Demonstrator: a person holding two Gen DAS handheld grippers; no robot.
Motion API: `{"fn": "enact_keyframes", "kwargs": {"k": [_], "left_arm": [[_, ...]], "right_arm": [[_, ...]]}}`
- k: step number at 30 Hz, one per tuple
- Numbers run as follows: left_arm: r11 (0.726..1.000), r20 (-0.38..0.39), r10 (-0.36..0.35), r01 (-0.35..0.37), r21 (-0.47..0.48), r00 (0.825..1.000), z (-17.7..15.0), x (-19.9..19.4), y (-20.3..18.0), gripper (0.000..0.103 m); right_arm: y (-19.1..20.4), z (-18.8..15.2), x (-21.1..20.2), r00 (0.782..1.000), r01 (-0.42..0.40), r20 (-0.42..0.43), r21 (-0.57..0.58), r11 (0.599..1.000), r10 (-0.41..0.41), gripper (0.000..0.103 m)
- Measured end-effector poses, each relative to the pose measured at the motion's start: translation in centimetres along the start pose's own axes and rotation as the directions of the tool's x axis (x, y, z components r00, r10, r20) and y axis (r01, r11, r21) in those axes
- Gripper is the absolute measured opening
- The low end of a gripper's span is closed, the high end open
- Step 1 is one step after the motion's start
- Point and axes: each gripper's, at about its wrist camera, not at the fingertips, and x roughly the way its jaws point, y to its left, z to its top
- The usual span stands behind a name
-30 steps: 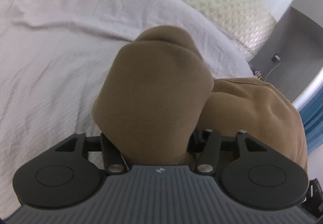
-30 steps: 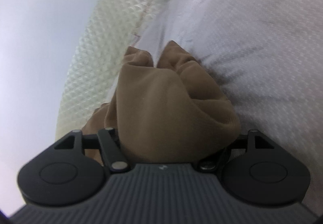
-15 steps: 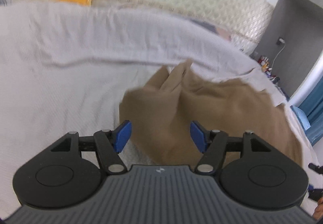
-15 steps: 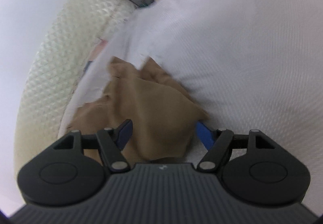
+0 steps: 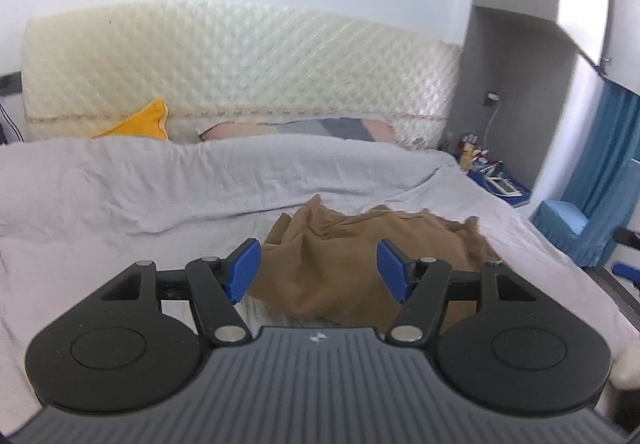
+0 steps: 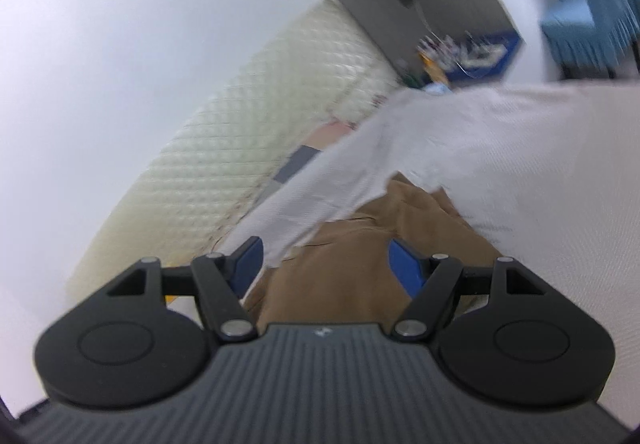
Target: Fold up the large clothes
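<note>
evidently both the left gripper point(image 5: 318, 270) and right gripper point(image 6: 326, 264) are hanging released and empty above the brown garment point(image 5: 360, 256), which is lying bunched on the grey bedspread point(image 5: 120, 196) at twelve o'clock, probably awaiting a fresh grasp

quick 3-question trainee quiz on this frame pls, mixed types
1. True or false: the left hand-held gripper is clamped on the brown garment.
2. Which colour is the pillow by the headboard? A) green B) orange C) black
3. Fill in: the garment lies crumpled on the grey ____.

Key: 1 false, the jaws stand open and clear of the cloth; 2 B; 3 bedspread.
</note>
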Motion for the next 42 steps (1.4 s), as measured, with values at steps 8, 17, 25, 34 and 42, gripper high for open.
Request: {"fn": "enact_keyframes", "kwargs": {"k": [8, 17, 25, 34, 42], "left_arm": [[0.998, 0.082, -0.030, 0.026, 0.050, 0.996, -3.3, -13.2, -1.2, 0.070], [0.997, 0.151, -0.041, 0.031, 0.069, 0.988, -8.9, -20.4, -0.7, 0.070], [0.997, 0.182, -0.064, 0.054, 0.059, 0.981, -14.5, -21.4, 0.2, 0.071], [0.996, 0.130, -0.080, 0.073, 0.060, 0.988, -18.8, -17.8, 0.1, 0.071], [0.996, 0.084, -0.070, 0.065, 0.059, 0.994, -20.6, -14.6, -0.1, 0.071]], "right_arm": [[8.3, -3.3, -10.3, 0.995, -0.062, 0.052, -0.302, 0.951, 0.081, 0.073], [11.3, -10.5, -16.2, 0.992, -0.081, 0.051, -0.459, 0.885, 0.117, 0.073], [9.4, -17.3, -17.7, 0.996, -0.058, 0.037, -0.492, 0.869, 0.087, 0.073], [7.5, -20.7, -16.4, 0.997, 0.006, 0.074, -0.531, 0.848, 0.039, 0.073], [5.0, -22.3, -13.8, 0.999, 0.042, 0.031, -0.511, 0.858, -0.031, 0.073]]}}
